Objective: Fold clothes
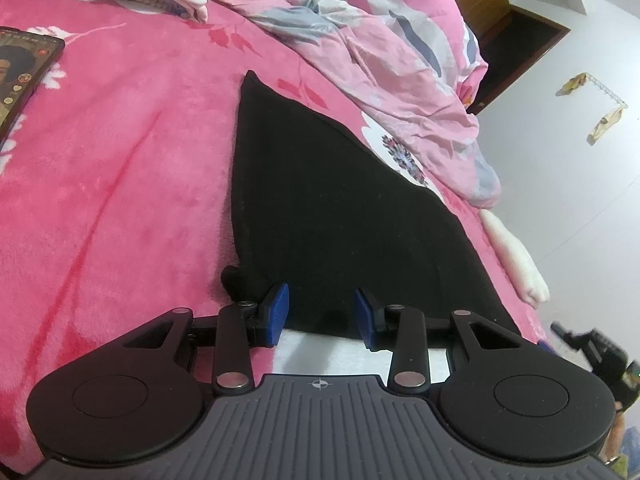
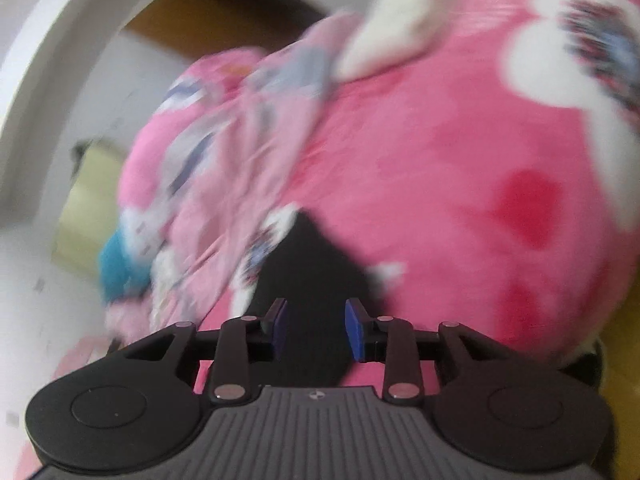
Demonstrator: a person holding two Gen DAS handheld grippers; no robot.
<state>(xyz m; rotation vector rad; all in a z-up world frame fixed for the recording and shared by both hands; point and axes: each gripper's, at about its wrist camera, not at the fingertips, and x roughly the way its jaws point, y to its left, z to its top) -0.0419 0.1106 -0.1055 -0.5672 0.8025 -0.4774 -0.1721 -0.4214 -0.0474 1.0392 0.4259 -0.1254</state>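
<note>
1. Left gripper (image 1: 321,312): jaws stand wide apart, holding nothing. The two blue pads (image 1: 279,314) sit over the near edge of the black garment (image 1: 320,216); contact with the cloth cannot be confirmed.
2. Right gripper (image 2: 316,330): jaws wide apart, nothing between them. The view is blurred; a corner of the black garment (image 2: 316,272) lies just ahead of and below the pads.
3. One black garment, lying flat on the pink blanket (image 1: 120,184), tapering to a point at its far end.
4. One crumpled floral quilt (image 1: 384,48) beside the garment, on its right in the left wrist view.
5. One phone (image 1: 24,76) lies on the blanket, well apart from the garment.
6. One white cloth item (image 1: 514,256) at the bed edge.
</note>
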